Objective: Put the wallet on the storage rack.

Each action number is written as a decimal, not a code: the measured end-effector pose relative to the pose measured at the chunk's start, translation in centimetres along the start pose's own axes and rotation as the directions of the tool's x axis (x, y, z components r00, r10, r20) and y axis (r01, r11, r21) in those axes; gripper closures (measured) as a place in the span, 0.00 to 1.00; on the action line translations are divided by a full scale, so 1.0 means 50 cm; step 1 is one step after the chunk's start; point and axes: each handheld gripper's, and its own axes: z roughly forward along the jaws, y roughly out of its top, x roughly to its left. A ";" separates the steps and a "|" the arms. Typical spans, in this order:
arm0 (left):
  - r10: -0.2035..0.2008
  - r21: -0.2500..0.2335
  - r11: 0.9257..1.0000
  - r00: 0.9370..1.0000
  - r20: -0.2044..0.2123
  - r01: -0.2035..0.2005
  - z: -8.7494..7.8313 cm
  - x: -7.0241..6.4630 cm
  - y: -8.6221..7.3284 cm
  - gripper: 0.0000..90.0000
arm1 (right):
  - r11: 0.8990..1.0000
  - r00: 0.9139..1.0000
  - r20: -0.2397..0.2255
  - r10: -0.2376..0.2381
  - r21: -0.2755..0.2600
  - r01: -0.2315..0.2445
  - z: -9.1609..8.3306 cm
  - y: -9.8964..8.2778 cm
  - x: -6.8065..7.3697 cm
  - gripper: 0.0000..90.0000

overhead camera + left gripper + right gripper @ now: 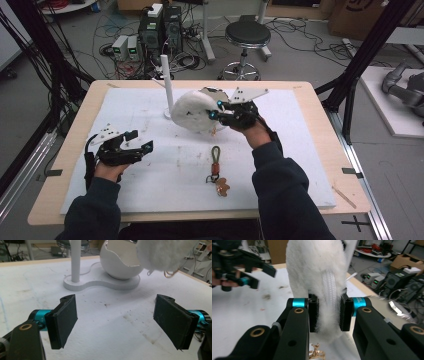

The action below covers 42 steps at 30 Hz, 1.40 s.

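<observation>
Right gripper (326, 312) clamps a fluffy white pouch (192, 112).
Left gripper (116, 320) gapes empty at eight o'clock on the worktop (75, 125); keychain (216, 170) at six.

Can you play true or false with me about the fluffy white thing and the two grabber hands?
1. The right gripper is shut on the fluffy white pouch. True.
2. The left gripper is holding the pouch too. False: its jaws stand wide open with nothing between them.
3. A keychain lies on the white mat between the person's two arms. True.
4. The white pole has fallen flat. False: it stands upright on its base.
5. The pouch sits on the stool. False: it is held over the table.
</observation>
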 end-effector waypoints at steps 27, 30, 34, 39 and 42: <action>-0.047 0.022 0.999 0.999 -0.019 0.048 -0.009 0.024 -0.021 0.24 | 0.940 0.944 0.227 -0.240 0.296 0.168 0.076 0.023 -0.140 0.84; -0.051 0.020 0.998 0.999 -0.020 0.051 -0.011 0.024 -0.021 0.24 | 0.913 0.924 0.223 -0.309 0.341 0.223 0.081 0.018 -0.136 0.84; -0.055 0.021 0.998 0.998 -0.019 0.056 -0.010 0.022 -0.022 0.24 | 0.874 0.888 0.222 -0.402 0.380 0.301 0.089 0.014 -0.127 0.84; -0.056 0.030 0.998 0.998 -0.005 0.056 -0.006 0.019 -0.023 0.24 | 0.822 0.874 0.157 -0.459 0.449 0.351 0.119 -0.004 -0.117 0.84; -0.059 0.029 0.998 0.998 -0.006 0.060 -0.006 0.018 -0.024 0.24 | 0.816 0.884 0.145 -0.444 0.474 0.332 0.136 -0.013 -0.116 0.81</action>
